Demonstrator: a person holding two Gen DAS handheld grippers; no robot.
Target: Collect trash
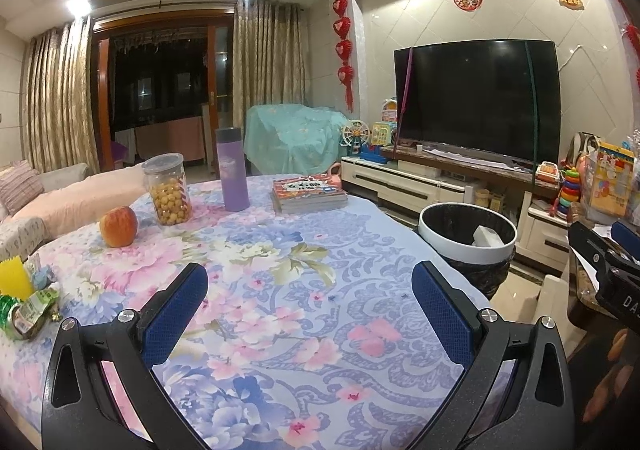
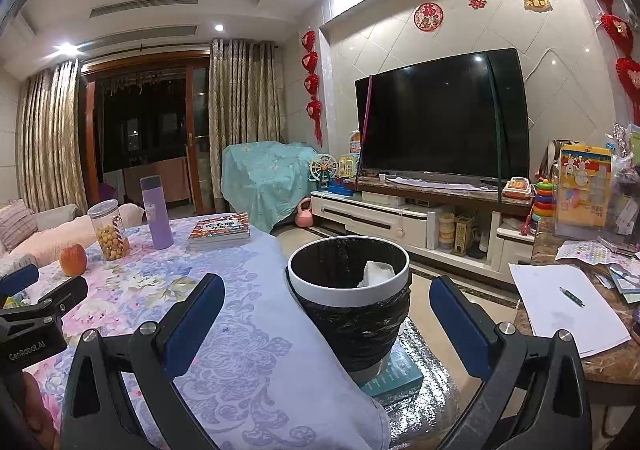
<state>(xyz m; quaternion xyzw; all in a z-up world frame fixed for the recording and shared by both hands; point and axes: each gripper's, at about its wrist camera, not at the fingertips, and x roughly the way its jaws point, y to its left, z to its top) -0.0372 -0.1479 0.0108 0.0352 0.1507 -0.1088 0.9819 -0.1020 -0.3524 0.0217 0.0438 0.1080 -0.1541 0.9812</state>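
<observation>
An apple (image 1: 119, 226), snack jar (image 1: 167, 189), bottle (image 1: 232, 168) and books (image 1: 308, 194) stand along the table's (image 1: 280, 290) far side. The trash bin (image 2: 349, 300) sits right of the table, a crumpled tissue (image 2: 376, 273) inside it.

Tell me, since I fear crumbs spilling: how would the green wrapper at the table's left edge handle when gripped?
The green wrapper looks crinkled and thin, so probably floppy and light. Its glossy film may slip between the pads. It appears torn open, so contents might spill.

A home living room — television (image 2: 442, 116), curtains (image 2: 48, 138), sofa (image 1: 60, 194).
</observation>
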